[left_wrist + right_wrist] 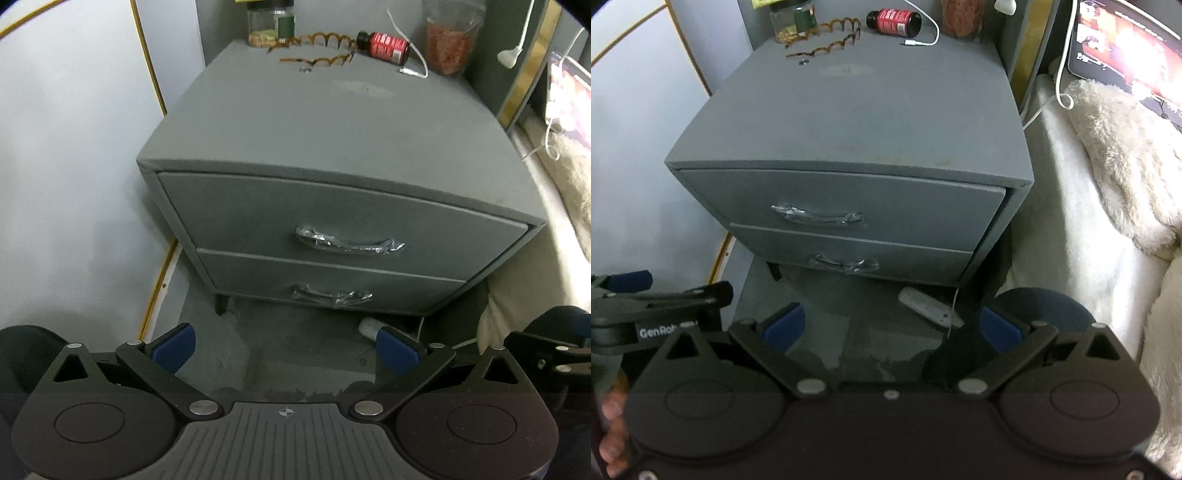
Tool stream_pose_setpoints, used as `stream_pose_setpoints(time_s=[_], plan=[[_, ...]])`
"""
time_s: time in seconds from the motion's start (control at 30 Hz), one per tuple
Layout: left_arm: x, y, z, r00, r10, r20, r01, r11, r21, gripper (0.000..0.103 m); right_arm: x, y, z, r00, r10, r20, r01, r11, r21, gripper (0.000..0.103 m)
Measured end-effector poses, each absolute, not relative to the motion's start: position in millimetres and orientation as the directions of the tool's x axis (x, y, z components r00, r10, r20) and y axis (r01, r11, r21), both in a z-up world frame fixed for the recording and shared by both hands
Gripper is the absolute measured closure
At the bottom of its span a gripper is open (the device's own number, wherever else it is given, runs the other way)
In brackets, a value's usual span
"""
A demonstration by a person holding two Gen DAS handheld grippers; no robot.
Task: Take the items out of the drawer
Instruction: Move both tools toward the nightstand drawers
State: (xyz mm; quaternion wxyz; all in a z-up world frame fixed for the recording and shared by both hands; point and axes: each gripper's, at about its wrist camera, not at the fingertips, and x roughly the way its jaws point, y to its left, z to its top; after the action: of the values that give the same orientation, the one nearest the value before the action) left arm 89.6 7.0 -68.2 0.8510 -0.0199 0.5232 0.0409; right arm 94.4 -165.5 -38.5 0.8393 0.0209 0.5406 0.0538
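A grey nightstand [332, 122] stands beside the bed [1071, 221], both drawers closed: top drawer [258, 210] above bottom drawer [258, 273]. Left gripper [286, 349] and right gripper [892, 328] hover before it, fingers spread apart, empty.

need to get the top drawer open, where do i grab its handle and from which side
Grip the top drawer handle at its raised middle, coming straight in from the front. It is a wide bowed bar, so put one of the fingers above it and one below. Both drawers are shut.
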Motion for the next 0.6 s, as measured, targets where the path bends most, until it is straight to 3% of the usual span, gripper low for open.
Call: stream_pose_setpoints(time_s=[0.6], plan=[[104,5,-104,0.423,0.018,-0.906,-0.048,0.999,-0.003,0.0,119,-153,-58,0.323,0.095,-0.942,-0.073,0.994,0.075,0.0]])
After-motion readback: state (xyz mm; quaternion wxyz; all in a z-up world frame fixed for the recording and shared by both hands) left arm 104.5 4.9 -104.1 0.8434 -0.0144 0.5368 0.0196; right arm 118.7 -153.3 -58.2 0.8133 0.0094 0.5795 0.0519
